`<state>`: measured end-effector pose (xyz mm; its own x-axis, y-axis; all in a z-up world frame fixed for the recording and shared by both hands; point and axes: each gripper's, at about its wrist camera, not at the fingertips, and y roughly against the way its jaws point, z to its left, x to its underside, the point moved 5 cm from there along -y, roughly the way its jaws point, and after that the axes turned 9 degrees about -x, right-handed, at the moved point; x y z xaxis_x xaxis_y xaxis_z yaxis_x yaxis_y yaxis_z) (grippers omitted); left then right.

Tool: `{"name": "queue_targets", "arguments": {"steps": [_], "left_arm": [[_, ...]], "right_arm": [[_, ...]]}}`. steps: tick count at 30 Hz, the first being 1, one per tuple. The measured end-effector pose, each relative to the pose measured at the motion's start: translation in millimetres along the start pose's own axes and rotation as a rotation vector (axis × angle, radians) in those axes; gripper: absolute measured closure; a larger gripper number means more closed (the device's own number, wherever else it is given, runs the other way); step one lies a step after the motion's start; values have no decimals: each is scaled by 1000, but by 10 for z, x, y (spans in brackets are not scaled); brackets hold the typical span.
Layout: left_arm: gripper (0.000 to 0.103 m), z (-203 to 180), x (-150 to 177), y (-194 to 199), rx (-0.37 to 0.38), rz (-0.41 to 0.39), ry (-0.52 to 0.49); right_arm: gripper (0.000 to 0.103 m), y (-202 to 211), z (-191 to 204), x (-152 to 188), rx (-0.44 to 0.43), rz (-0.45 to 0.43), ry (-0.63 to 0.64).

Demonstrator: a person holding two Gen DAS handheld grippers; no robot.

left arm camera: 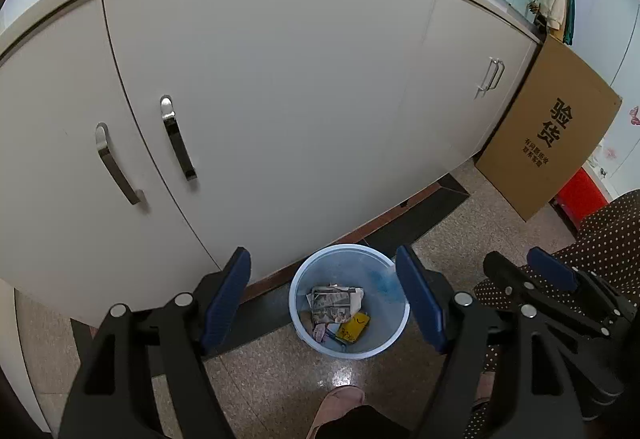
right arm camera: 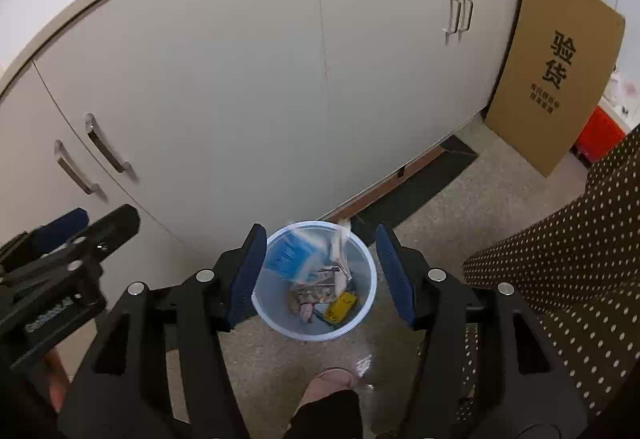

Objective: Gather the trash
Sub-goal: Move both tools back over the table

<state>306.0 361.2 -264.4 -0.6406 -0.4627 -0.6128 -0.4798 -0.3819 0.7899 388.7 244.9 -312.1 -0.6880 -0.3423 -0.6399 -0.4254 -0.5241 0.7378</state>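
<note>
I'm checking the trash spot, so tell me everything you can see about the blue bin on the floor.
The bin is a small round pail of pale blue, see-through plastic with a thicker rim. It stands upright on the speckled floor, close to the white cabinet's base. It holds crumpled printed paper, a yellow packet and a blurred clear-and-blue wrapper. No gripper touches it.

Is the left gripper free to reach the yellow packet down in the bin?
Probably yes: the left gripper is open above the uncovered bin, and the yellow packet lies exposed beside crumpled newspaper.

bins: one pale blue bin [left arm camera: 298, 313] | cardboard sheets: one [left arm camera: 548, 135] | cabinet handles: four [right arm camera: 106, 147] | grippers: two [right arm camera: 320, 271]
</note>
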Motion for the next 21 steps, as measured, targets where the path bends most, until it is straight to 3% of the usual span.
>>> {"name": "queue_targets", "arguments": {"steps": [10, 16, 21], "left_arm": [[30, -336, -6, 467, 93, -53, -30], [27, -710, -7, 1101, 179, -133, -70], [27, -1233, 100, 1662, 252, -191, -162]], "right_arm": [[43, 756, -230, -14, 23, -83, -46], [40, 1615, -385, -88, 26, -200, -79], [39, 2283, -682, -10, 53, -269, -122]]}}
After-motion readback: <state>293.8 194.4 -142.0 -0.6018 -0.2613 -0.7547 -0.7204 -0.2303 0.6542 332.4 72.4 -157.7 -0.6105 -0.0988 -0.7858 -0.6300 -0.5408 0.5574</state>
